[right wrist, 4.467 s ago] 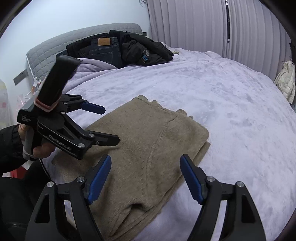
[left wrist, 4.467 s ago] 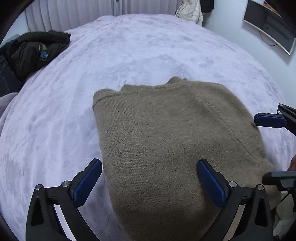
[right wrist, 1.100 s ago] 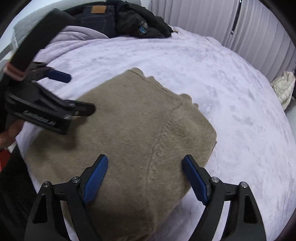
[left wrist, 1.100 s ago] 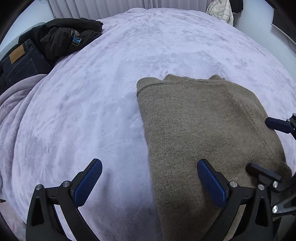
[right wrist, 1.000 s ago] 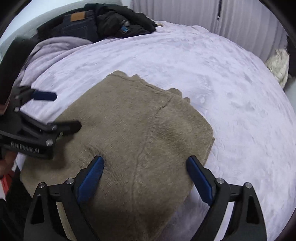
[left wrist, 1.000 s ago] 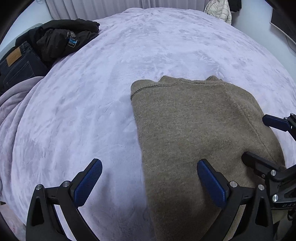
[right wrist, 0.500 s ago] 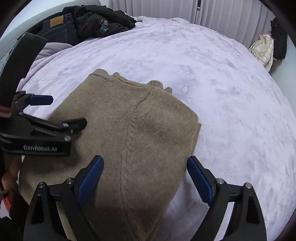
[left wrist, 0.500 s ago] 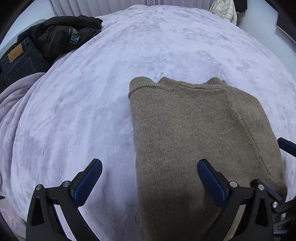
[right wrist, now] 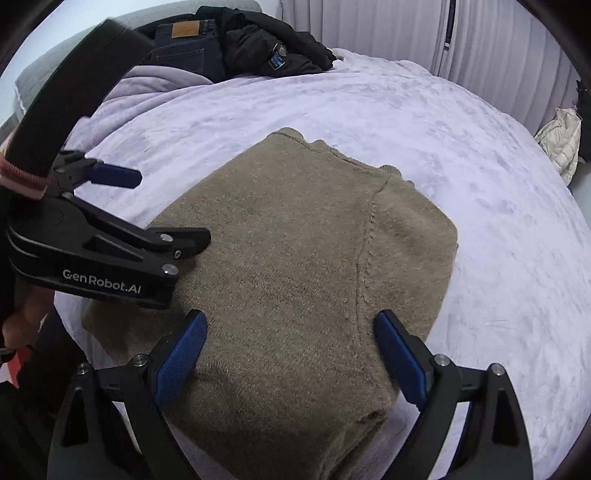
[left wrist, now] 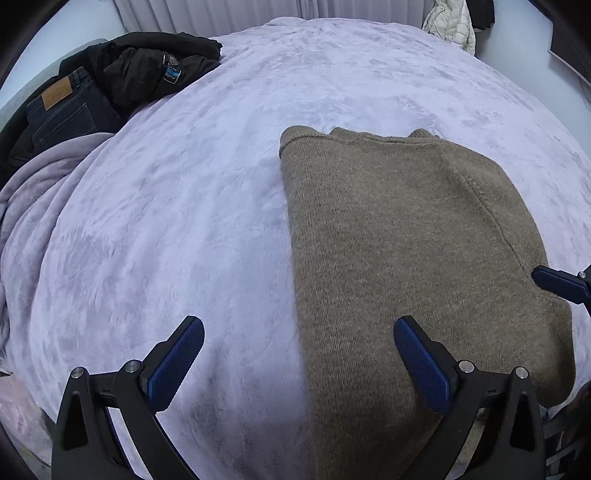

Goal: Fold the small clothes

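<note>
The folded brown sweater [right wrist: 303, 266] lies flat on the lilac blanket [left wrist: 184, 221], collar toward 12 o'clock; its near hem runs out of frame at 6 o'clock in both views. The right gripper [right wrist: 290, 354] hovers over it, jaws spread, nothing between them. The left gripper [left wrist: 299, 354] straddles the sweater's left edge — released too. At 10 o'clock a black jacket [left wrist: 147, 70] and jeans [left wrist: 62, 110] are heaped, partly cut off; a white puffer [left wrist: 450, 22] hangs at 1 o'clock.
</note>
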